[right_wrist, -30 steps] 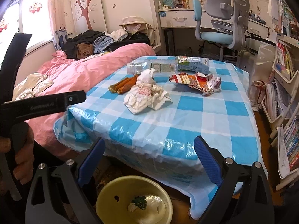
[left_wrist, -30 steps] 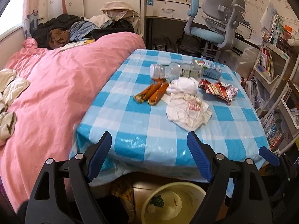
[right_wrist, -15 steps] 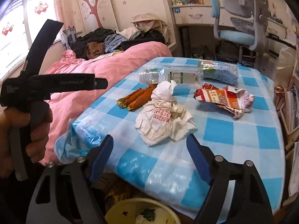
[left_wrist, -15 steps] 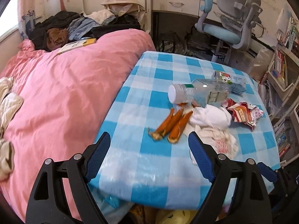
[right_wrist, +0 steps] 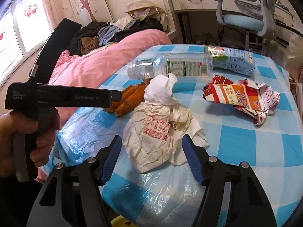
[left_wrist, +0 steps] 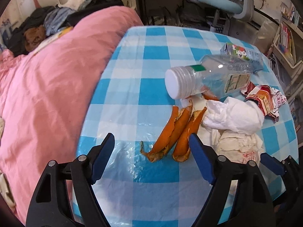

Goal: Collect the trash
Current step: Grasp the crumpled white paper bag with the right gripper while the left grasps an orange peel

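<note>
Trash lies on a blue-checked table [left_wrist: 151, 60]: orange peels [left_wrist: 176, 132], a clear plastic bottle [left_wrist: 208, 79] on its side, a white tissue [left_wrist: 233, 117], a crumpled cream wrapper [right_wrist: 157, 134], a red snack bag [right_wrist: 240, 96] and a light-blue carton [right_wrist: 234, 60]. My left gripper [left_wrist: 151, 157] is open, its fingers on either side of the near ends of the peels. My right gripper [right_wrist: 151, 157] is open, straddling the near edge of the cream wrapper. The left gripper's body [right_wrist: 62, 96] shows in the right wrist view.
A pink duvet [left_wrist: 56, 75] covers the bed left of the table, with a clothes pile [right_wrist: 106, 32] behind. A blue desk chair [right_wrist: 246, 17] and desk stand beyond the table. Bookshelves [left_wrist: 286, 37] are at the right.
Both grippers have moved forward over the table, close to the trash. The left one now frames the orange peels, the right one the cream wrapper. The bin below has dropped out of view.
</note>
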Tool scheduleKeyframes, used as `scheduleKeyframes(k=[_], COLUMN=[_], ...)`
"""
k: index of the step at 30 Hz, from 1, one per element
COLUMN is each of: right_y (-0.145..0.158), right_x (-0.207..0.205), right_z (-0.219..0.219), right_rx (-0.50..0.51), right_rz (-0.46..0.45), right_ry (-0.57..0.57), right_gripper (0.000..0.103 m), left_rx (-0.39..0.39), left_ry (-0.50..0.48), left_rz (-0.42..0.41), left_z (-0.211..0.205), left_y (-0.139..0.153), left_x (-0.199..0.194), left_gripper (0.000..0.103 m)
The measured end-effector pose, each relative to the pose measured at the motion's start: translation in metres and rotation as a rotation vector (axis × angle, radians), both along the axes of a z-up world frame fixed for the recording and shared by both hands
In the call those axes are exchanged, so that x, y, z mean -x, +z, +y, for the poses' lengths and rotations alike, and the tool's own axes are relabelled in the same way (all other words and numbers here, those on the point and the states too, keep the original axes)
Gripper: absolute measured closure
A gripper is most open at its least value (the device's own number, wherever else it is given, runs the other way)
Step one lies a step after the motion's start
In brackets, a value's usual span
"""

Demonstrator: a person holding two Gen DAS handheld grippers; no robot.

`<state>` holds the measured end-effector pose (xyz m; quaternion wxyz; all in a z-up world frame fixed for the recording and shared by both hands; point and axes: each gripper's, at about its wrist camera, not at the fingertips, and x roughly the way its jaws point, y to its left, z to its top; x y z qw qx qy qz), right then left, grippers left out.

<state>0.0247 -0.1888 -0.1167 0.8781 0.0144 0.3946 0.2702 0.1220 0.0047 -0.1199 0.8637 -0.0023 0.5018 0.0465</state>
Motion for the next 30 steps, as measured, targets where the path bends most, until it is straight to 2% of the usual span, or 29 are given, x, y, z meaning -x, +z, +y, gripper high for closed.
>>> scheduleKeyframes(k=[11,15,19,21,23,24,26,30], right_y=[-0.008,-0.008,-0.006,-0.004,-0.002,0.000,0.005,0.018], right_x=[-0.005,-0.004,-0.001,0.001,0.005,0.007,0.012,0.022], right_z=[0.001,0.001,0.004,0.004,0.003,0.002,-0.002,-0.016], right_rx=[0.011,0.006,-0.002,-0.007,-0.014,-0.018,-0.030,-0.041], right_rz=[0.035,0.036,0.030,0.029,0.025,0.023,0.018,-0.003], right_ry=[0.020,0.034,0.051,0.061,0.070,0.073,0.074,0.060], right_gripper=[0.061,0.074,0.087,0.089,0.091,0.091,0.092,0.092], left_rx=[0.005,0.011,0.033,0.047,0.056,0.054,0.045,0.074], left_ry=[-0.009,-0.010,-0.019,-0.032,-0.050,-0.058,-0.062,-0.039], left_rz=[0.020,0.023,0.035,0.035,0.036,0.039,0.038,0.031], left_z=[-0.001,0.000,0.001,0.000,-0.003,-0.004,-0.005,0.004], left_y=[-0.009,-0.010,-0.013,-0.012,-0.012,-0.012,-0.010,-0.003], left_x=[-0.012,-0.014,-0.017,-0.017,-0.017,-0.016,-0.015,-0.012], left_gripper=[0.027,0.031,0.047,0.057,0.075,0.079,0.084,0.086])
